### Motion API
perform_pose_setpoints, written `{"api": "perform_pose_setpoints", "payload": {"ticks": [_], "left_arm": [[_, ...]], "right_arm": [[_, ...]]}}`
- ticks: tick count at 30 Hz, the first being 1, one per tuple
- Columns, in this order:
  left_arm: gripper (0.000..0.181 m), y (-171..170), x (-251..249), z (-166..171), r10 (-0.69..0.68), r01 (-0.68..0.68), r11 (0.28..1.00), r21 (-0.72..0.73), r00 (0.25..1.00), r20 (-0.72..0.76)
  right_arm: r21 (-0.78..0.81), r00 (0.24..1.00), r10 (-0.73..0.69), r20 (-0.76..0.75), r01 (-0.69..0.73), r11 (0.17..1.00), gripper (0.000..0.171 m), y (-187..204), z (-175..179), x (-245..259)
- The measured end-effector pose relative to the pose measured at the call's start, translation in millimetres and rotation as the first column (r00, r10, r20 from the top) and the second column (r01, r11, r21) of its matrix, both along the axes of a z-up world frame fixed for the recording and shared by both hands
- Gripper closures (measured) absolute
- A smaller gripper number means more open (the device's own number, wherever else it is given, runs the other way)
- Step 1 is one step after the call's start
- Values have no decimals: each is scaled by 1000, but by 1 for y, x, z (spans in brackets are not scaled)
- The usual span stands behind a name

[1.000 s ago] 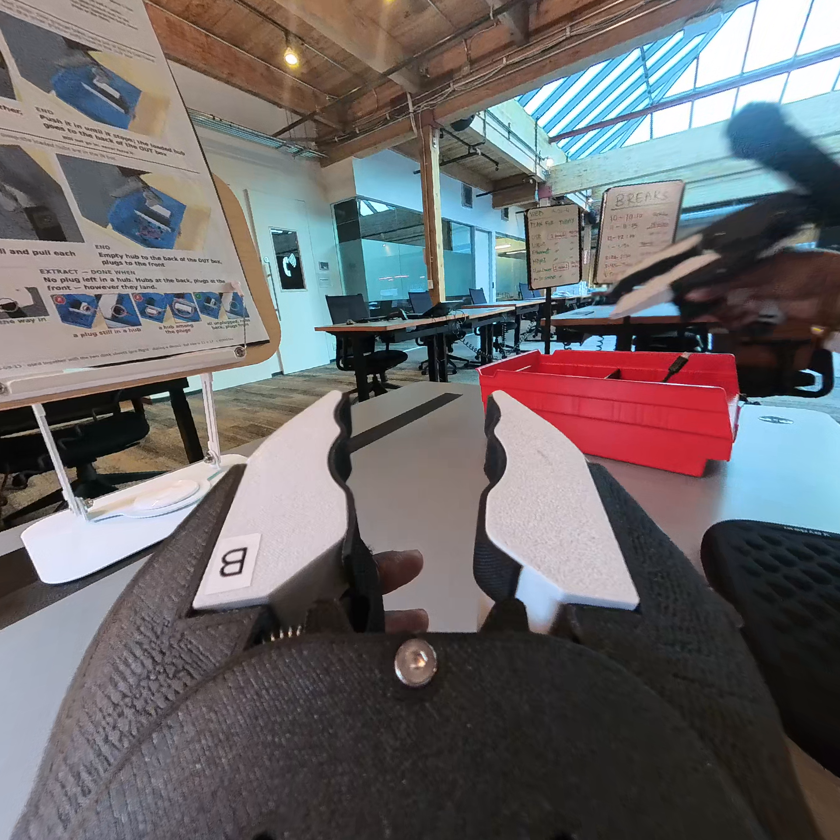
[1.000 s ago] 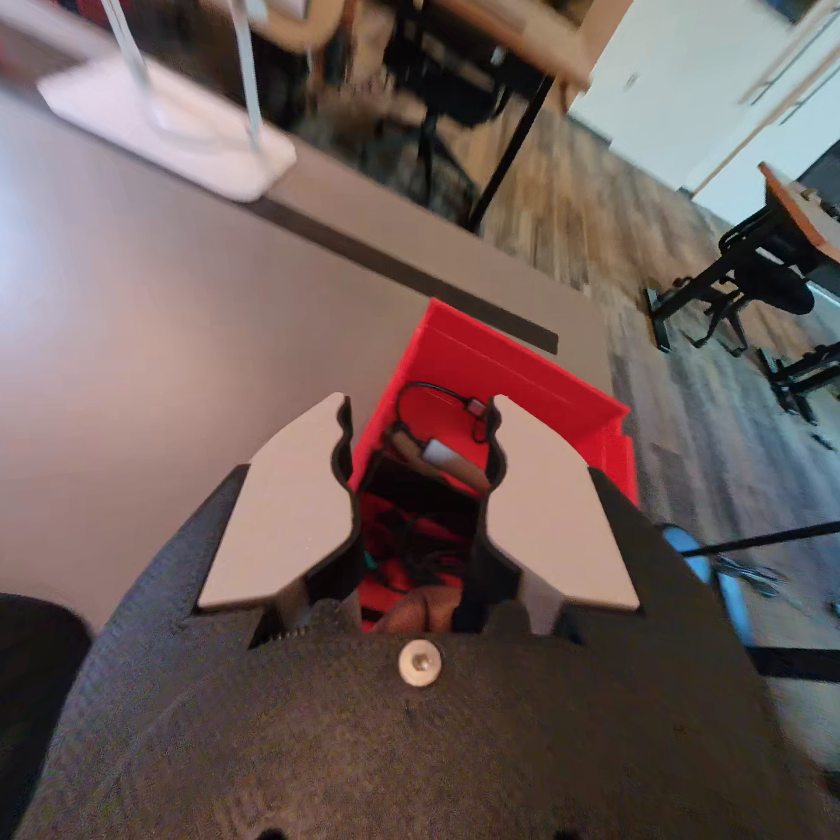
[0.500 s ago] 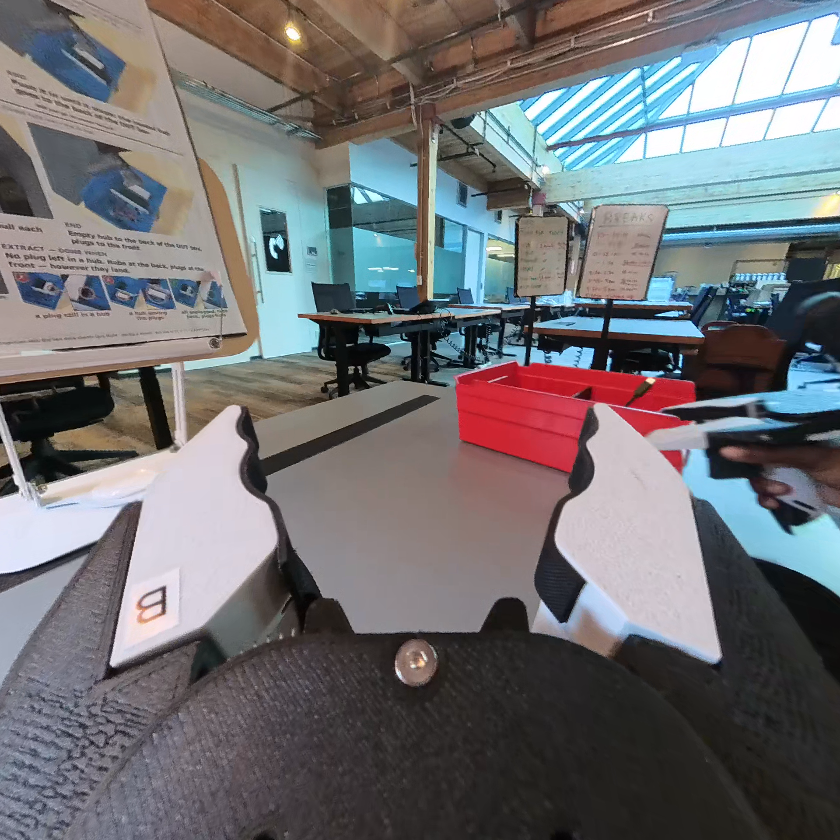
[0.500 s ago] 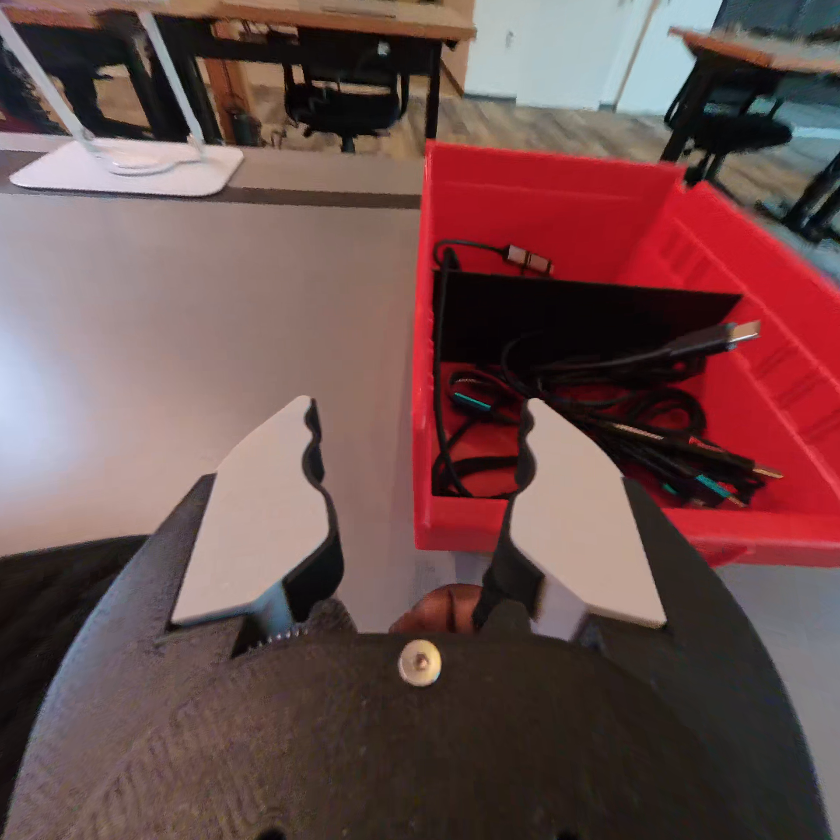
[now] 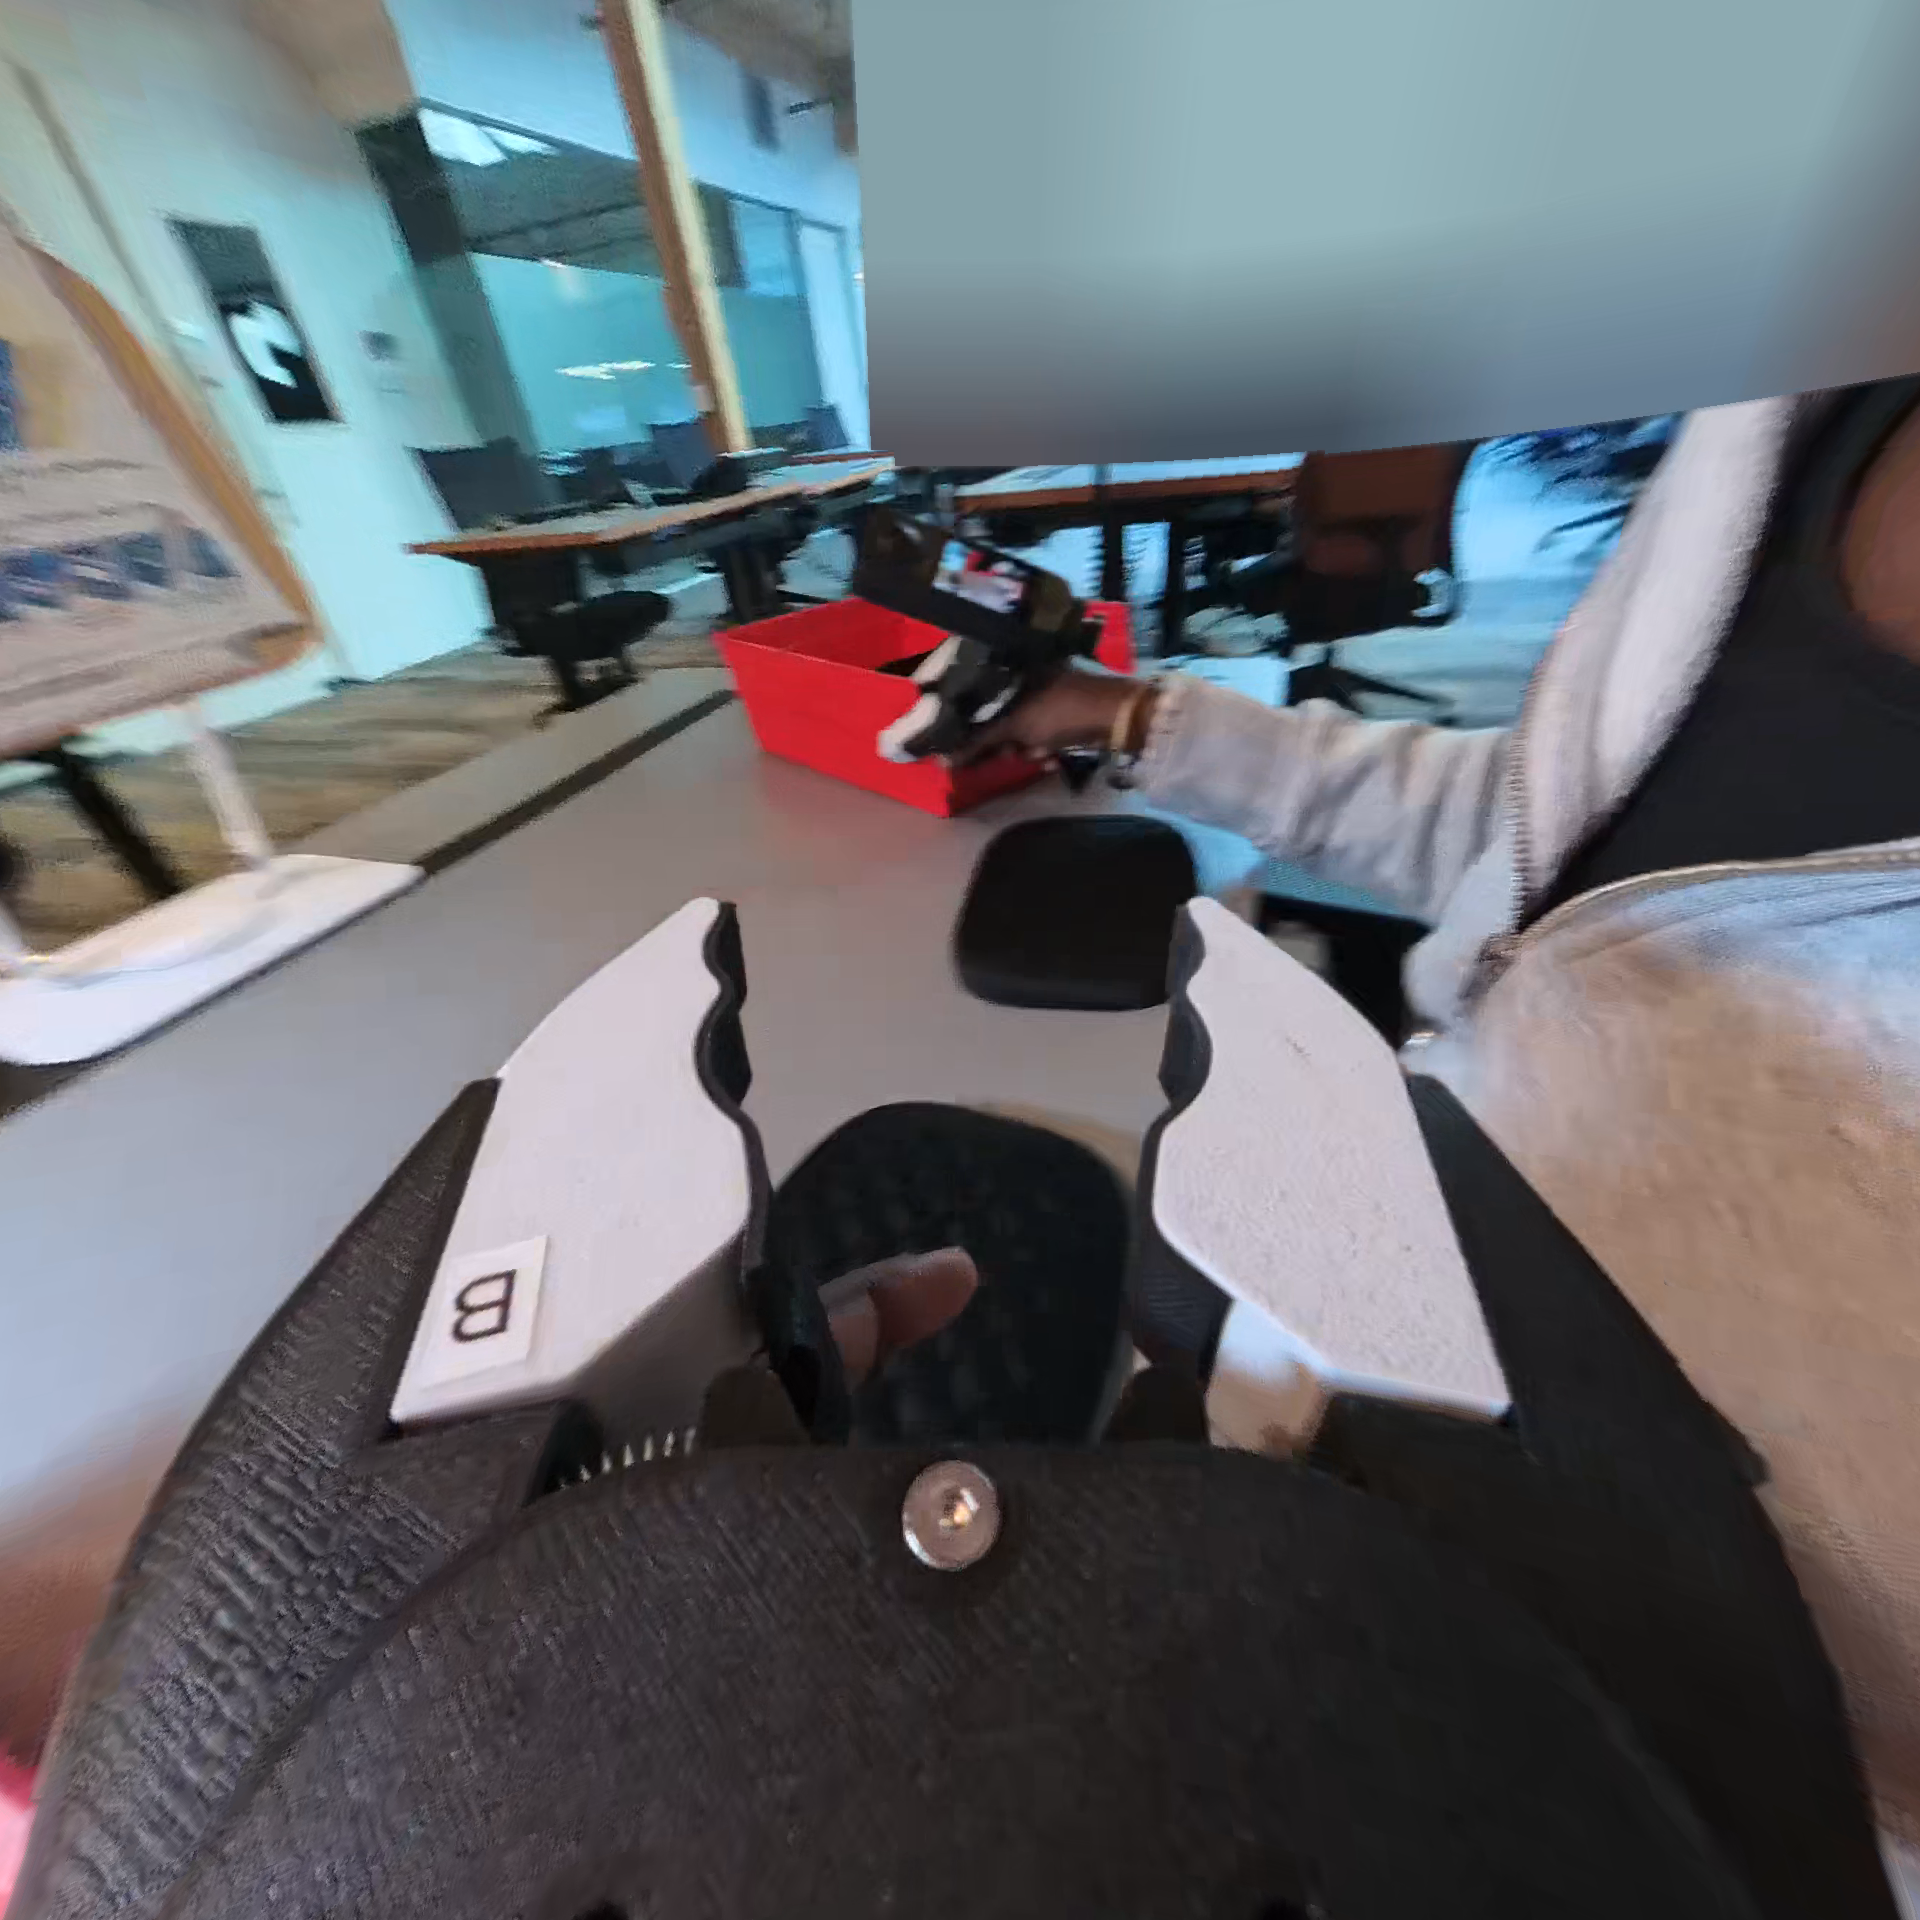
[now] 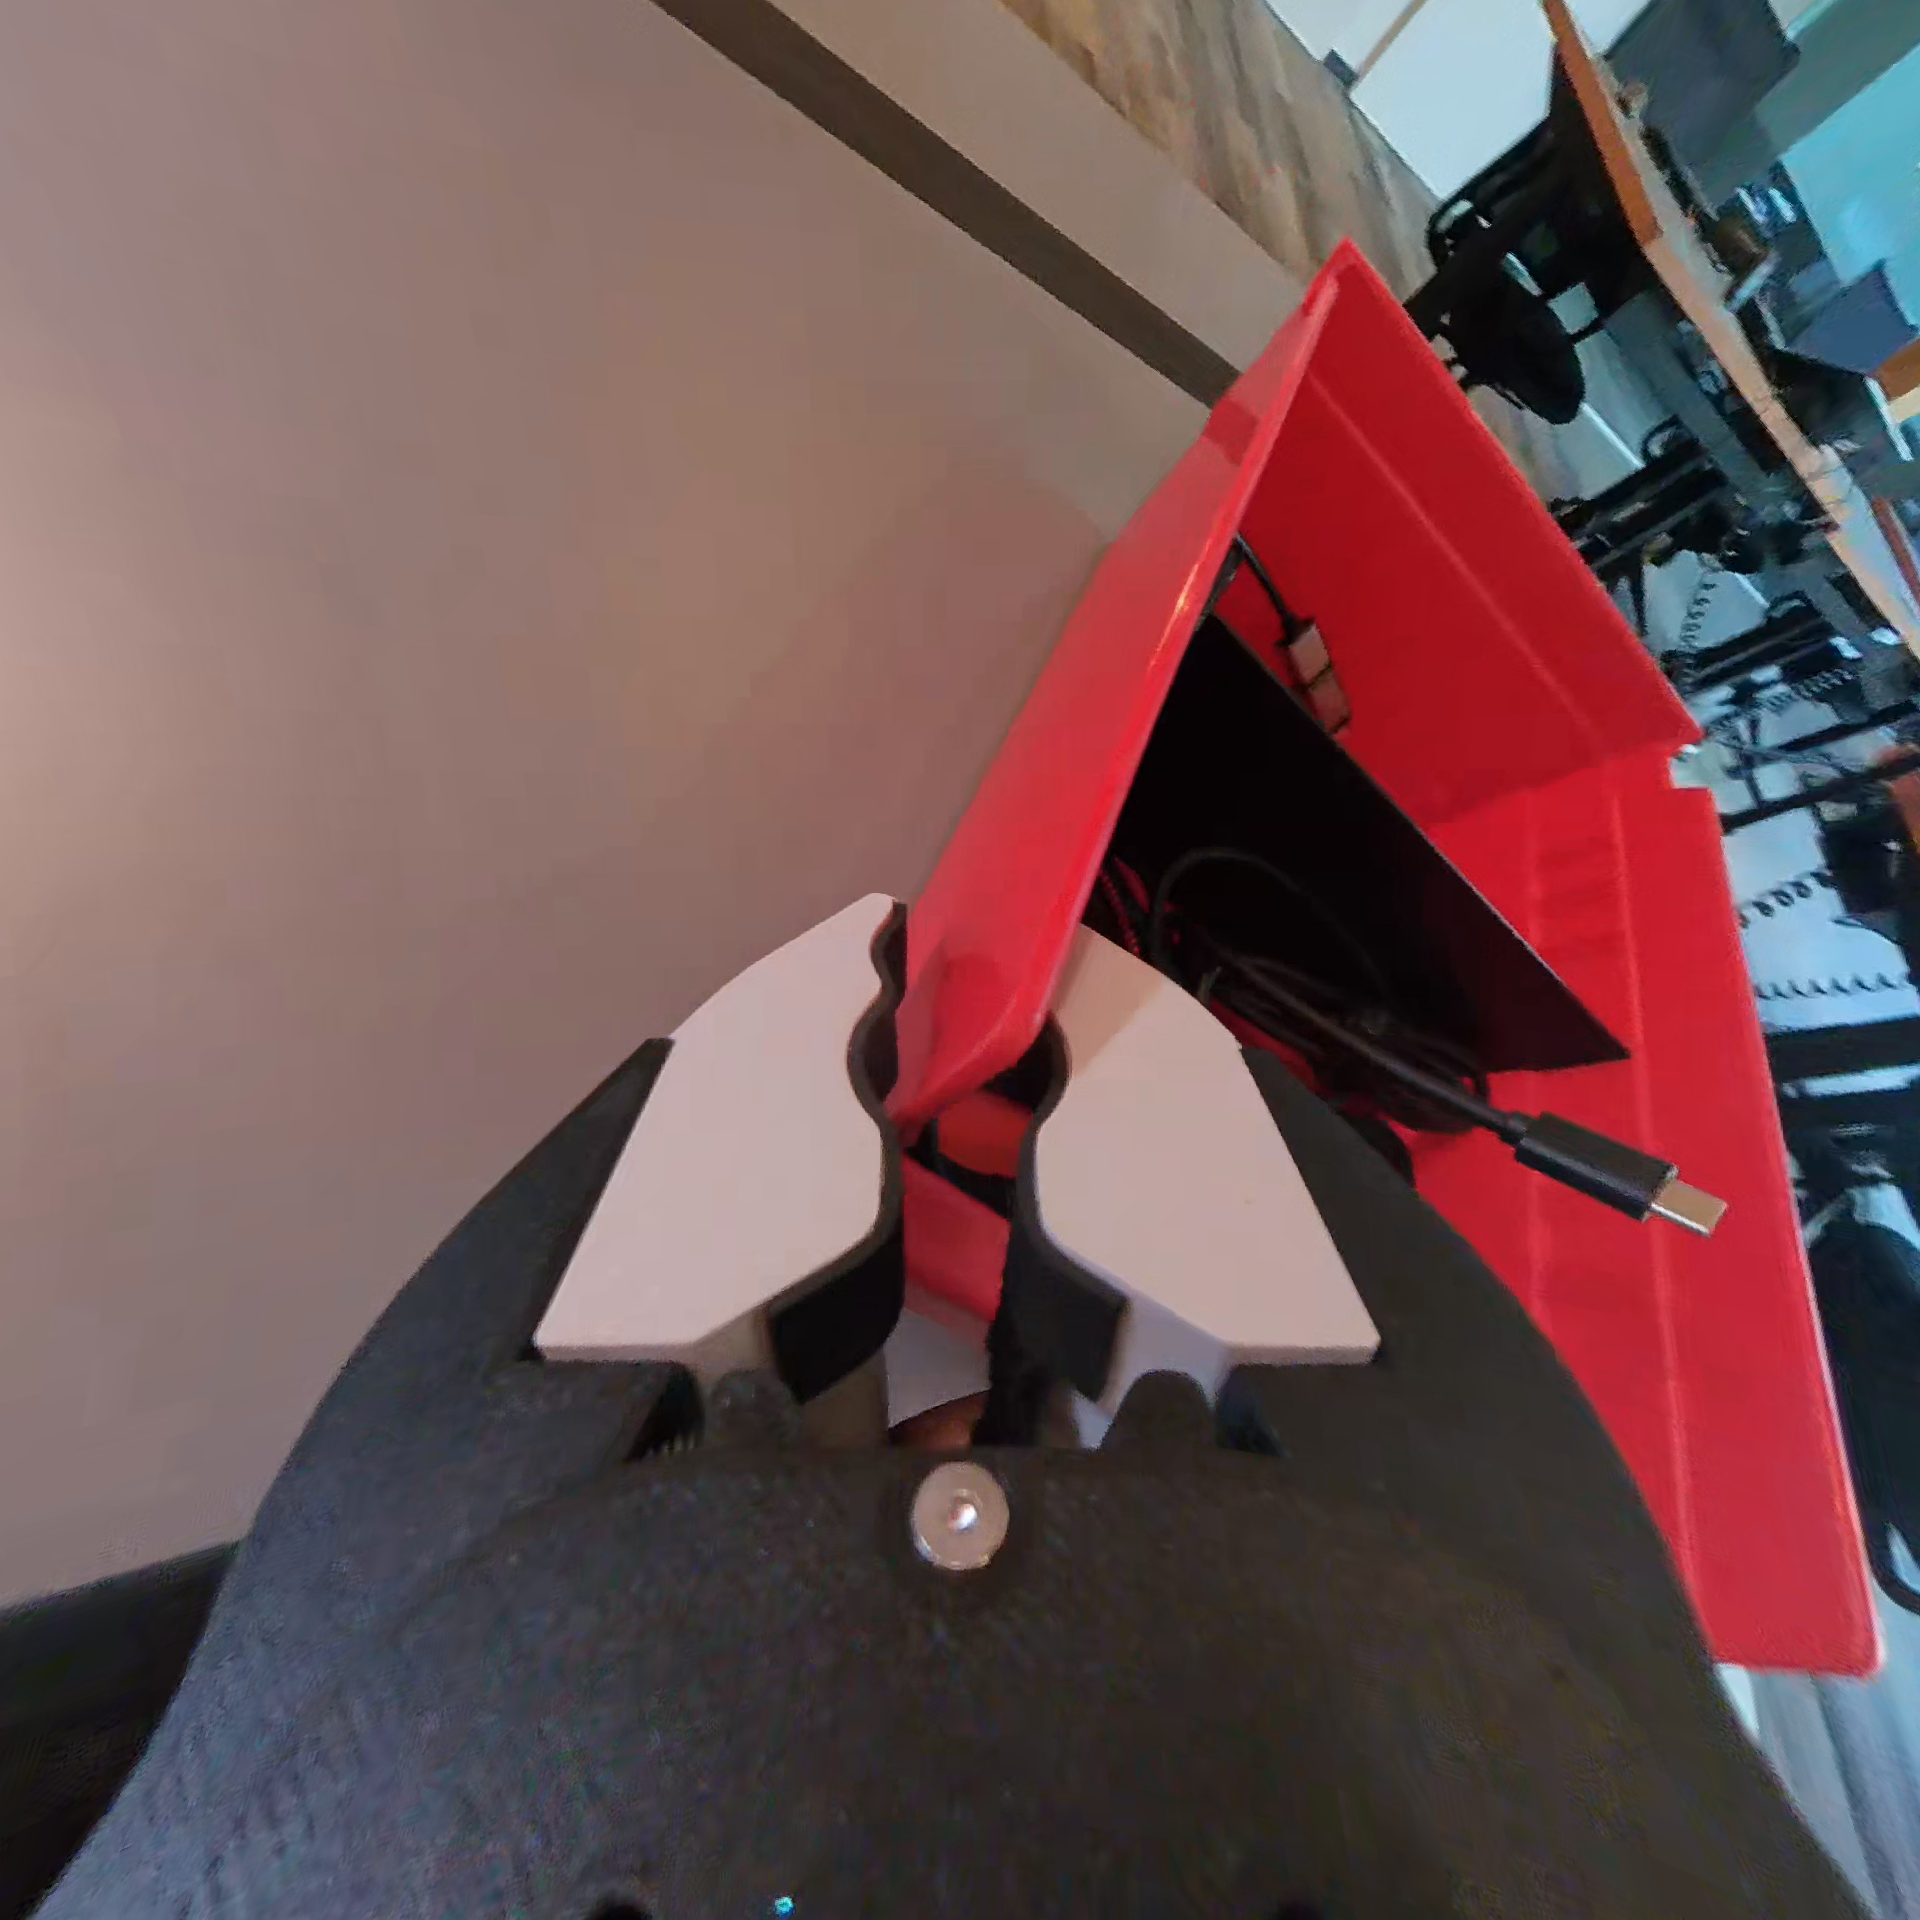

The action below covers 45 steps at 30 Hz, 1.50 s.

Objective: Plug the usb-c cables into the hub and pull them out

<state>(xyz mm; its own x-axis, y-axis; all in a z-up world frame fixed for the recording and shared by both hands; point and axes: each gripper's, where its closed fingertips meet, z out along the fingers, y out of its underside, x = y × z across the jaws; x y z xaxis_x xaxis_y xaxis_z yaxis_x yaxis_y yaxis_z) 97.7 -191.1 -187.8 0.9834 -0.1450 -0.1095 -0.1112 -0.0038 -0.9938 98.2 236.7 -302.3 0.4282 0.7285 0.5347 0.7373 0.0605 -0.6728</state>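
Cables (image 6: 1340, 997) lie tangled in the red bin's (image 6: 1039, 790) near compartment, mostly hidden behind its wall and a black divider (image 6: 1351, 831); one plug (image 6: 1621, 1174) sticks up clear. A small adapter (image 6: 1314, 665) peeks out beyond the divider. Right gripper (image 6: 977, 1060) is clamped on the bin's near corner. Left gripper (image 5: 951, 1023) hangs spread apart, holding nothing, over the table's (image 5: 312, 1091) near edge. No hub can be made out.

A grey table (image 5: 582, 935) carries a red bin (image 5: 831, 707) and white stand base (image 5: 197, 935).

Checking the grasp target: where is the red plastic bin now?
In the right wrist view, the red plastic bin sits on the grey table, its near wall gripped by the right gripper.
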Motion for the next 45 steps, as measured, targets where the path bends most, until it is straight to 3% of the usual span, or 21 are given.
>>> {"api": "perform_pose_setpoints", "payload": {"ticks": [3,6,13,22,28,37,45], "left_arm": [[104,-18,-24,12,133,-132,991,29,989,-69],[105,-29,-41,10,205,-205,978,27,978,-23],[105,-36,-42,0,206,-207,978,-14,977,-50],[106,-61,-62,6,315,-315,949,15,947,-60],[107,-81,-75,13,390,-387,920,61,920,-41],[108,-106,-82,23,449,-444,889,110,893,-34],[108,-119,-86,29,474,-465,873,145,880,-32]], "right_arm": [[-50,998,60,-31,-61,997,148,-25,-1,-25],[-35,993,118,-21,-118,992,148,-53,-1,-47],[-33,949,315,-8,-315,948,148,-132,0,-92],[-153,873,464,-151,-485,861,143,-250,1,-143],[-146,807,543,-232,-581,801,140,-319,2,-168],[-111,703,682,-204,-708,697,141,-395,2,-201],[-99,584,783,-215,-810,578,141,-440,2,-219]]}}
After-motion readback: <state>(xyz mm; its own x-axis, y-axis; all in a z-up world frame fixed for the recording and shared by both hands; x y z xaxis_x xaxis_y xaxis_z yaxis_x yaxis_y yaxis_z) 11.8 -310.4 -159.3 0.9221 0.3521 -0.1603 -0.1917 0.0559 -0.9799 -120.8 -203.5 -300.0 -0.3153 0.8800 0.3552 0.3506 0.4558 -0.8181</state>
